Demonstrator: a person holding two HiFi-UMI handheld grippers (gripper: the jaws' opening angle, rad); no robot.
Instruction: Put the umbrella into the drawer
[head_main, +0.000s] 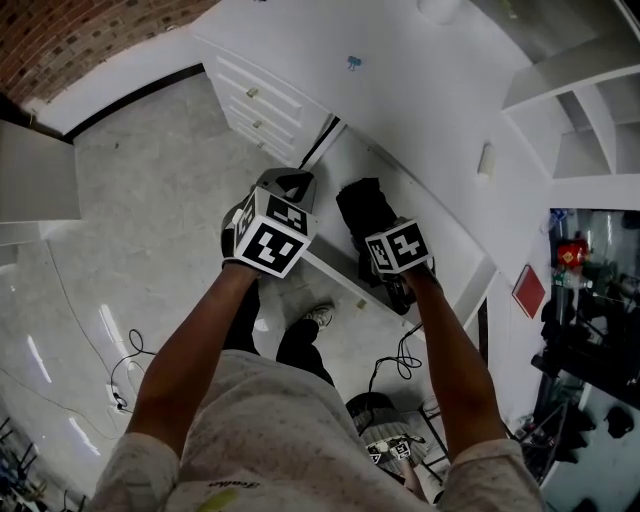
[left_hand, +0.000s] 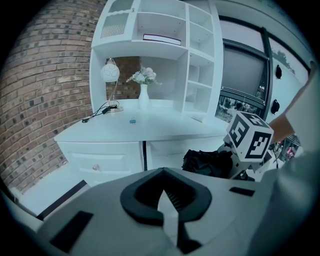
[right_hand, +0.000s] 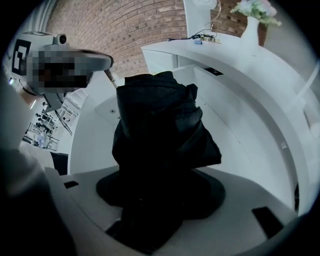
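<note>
The umbrella (head_main: 365, 212) is black, folded and bunched. My right gripper (head_main: 388, 250) is shut on it and holds it over the open white drawer (head_main: 450, 240) of the desk. In the right gripper view the umbrella (right_hand: 160, 130) fills the middle, rises out of the right gripper (right_hand: 160, 200) and hides its jaws, with the drawer floor (right_hand: 240, 135) beneath and behind it. My left gripper (head_main: 288, 185) hovers just left of the umbrella, off the drawer's front corner. In the left gripper view the left gripper (left_hand: 166, 200) has its jaws shut with nothing between them, and the umbrella (left_hand: 207, 162) shows to the right.
The white desk top (left_hand: 150, 127) carries a lamp (left_hand: 110, 72), a vase of flowers (left_hand: 144, 95) and a small blue clip (left_hand: 132, 120), with a shelf unit (left_hand: 165, 55) above. Closed drawers (head_main: 255, 105) stand left of the open one. Cables (head_main: 125, 370) lie on the floor.
</note>
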